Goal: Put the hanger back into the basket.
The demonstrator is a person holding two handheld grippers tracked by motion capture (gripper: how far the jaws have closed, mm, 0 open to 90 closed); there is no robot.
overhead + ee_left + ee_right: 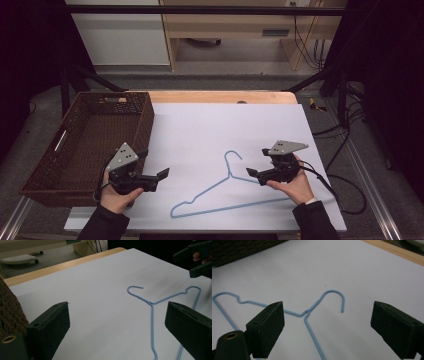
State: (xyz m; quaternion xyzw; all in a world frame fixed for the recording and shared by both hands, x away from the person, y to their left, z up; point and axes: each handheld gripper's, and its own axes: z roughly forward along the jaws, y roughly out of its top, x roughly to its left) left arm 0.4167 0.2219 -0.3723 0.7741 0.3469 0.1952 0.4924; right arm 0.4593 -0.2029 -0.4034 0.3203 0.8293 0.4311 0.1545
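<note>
The blue hanger (227, 187) lies flat on the bench (200, 125) between both hands; the right gripper (254, 173) (jaws spread) faces its neck for a grasp, the left gripper (162, 175) waits, released.

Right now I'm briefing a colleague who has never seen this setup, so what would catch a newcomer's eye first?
First, the light blue wire hanger lying flat on the white table, near its front edge. The left gripper and right gripper flank it, both open and holding nothing. A dark brown woven basket stands at the table's left.
</note>
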